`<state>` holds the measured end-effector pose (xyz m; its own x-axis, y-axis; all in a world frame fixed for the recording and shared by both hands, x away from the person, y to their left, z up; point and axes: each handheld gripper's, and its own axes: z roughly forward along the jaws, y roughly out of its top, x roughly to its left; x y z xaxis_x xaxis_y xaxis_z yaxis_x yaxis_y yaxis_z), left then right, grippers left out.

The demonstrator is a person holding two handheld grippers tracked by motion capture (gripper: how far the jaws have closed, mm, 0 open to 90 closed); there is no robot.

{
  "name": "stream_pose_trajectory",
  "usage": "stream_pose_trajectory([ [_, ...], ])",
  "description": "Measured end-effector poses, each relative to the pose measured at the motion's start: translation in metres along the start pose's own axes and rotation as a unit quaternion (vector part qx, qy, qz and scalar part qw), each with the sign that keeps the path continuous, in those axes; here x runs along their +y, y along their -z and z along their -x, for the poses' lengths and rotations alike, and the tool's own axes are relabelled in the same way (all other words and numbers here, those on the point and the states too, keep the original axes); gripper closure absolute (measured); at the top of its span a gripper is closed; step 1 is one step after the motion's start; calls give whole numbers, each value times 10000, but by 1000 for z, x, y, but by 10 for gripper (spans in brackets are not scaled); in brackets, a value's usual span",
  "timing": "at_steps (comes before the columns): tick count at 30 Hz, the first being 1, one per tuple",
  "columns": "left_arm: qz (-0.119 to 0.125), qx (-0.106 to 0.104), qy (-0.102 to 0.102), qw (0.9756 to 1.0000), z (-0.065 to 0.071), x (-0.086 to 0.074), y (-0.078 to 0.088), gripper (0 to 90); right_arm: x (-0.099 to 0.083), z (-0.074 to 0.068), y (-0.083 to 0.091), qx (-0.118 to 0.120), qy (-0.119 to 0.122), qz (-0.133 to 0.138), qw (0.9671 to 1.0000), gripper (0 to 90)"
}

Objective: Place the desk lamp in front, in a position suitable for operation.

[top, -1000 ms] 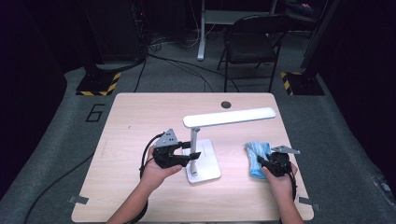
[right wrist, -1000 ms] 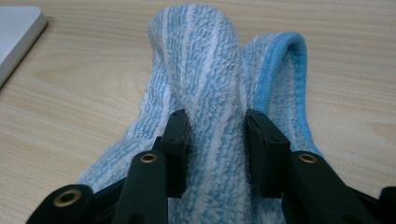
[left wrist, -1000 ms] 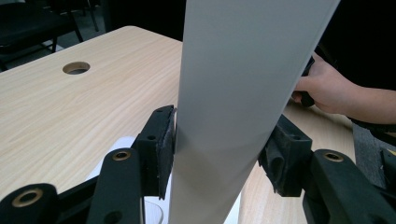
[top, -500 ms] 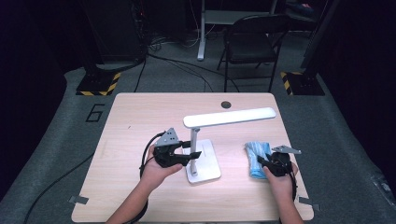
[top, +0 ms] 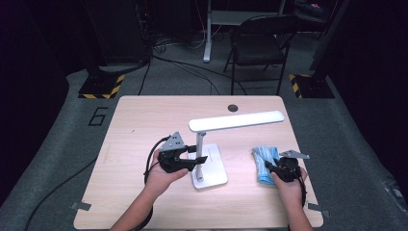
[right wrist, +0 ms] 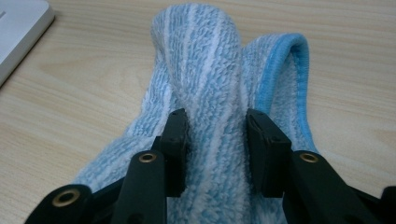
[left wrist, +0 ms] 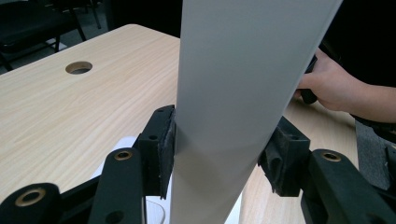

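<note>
- Standing near the middle of the wooden table [top: 144, 120], slightly toward the near edge, the white desk lamp [top: 207, 159] is resting on its flat rectangular base, with its post rising upright.
- Running across the top of the post, the lamp's long flat head [top: 235, 121] is lying level, its long axis stretching roughly parallel to the table's far edge and its free end pointing toward the right edge.
- Coming in from the near edge, the left gripper [top: 185, 159] is pointing toward the post and clamping it; in the left gripper view its two pads [left wrist: 163, 144] are pressing against either side of the pale post [left wrist: 233, 112].
- Lying close to the right edge, the blue-and-white striped towel [top: 264, 163] is bunched into a narrow shape, its long axis running from the near edge toward the far edge.
- Sitting at the towel's near end, the right gripper [top: 275, 168] is pointing away from the person; in the right gripper view its jaws are pinching a raised fold of the terry cloth [right wrist: 210, 84] between them.
- Showing beside the towel at the upper left of the right gripper view is a corner of the lamp's base [right wrist: 18, 28].
</note>
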<state>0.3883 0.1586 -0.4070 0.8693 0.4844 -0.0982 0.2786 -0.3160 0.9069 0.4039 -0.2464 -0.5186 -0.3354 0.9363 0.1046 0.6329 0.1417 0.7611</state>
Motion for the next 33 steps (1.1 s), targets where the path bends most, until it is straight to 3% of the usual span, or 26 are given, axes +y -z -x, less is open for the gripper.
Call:
stream_pose_trajectory([
  [13, 6, -61, 133, 9999, -2, 1, 0, 493, 0, 3, 1, 78, -194, 6, 9998, 624],
  [25, 38, -38, -17, 10000, 1, -1, 2, 505, 1, 3, 4, 304, 105, 102, 9994, 657],
  [33, 15, -78, -56, 10000, 3, -1, 2, 508, 3, -4, 5, 410, 155, 174, 9989, 667],
])
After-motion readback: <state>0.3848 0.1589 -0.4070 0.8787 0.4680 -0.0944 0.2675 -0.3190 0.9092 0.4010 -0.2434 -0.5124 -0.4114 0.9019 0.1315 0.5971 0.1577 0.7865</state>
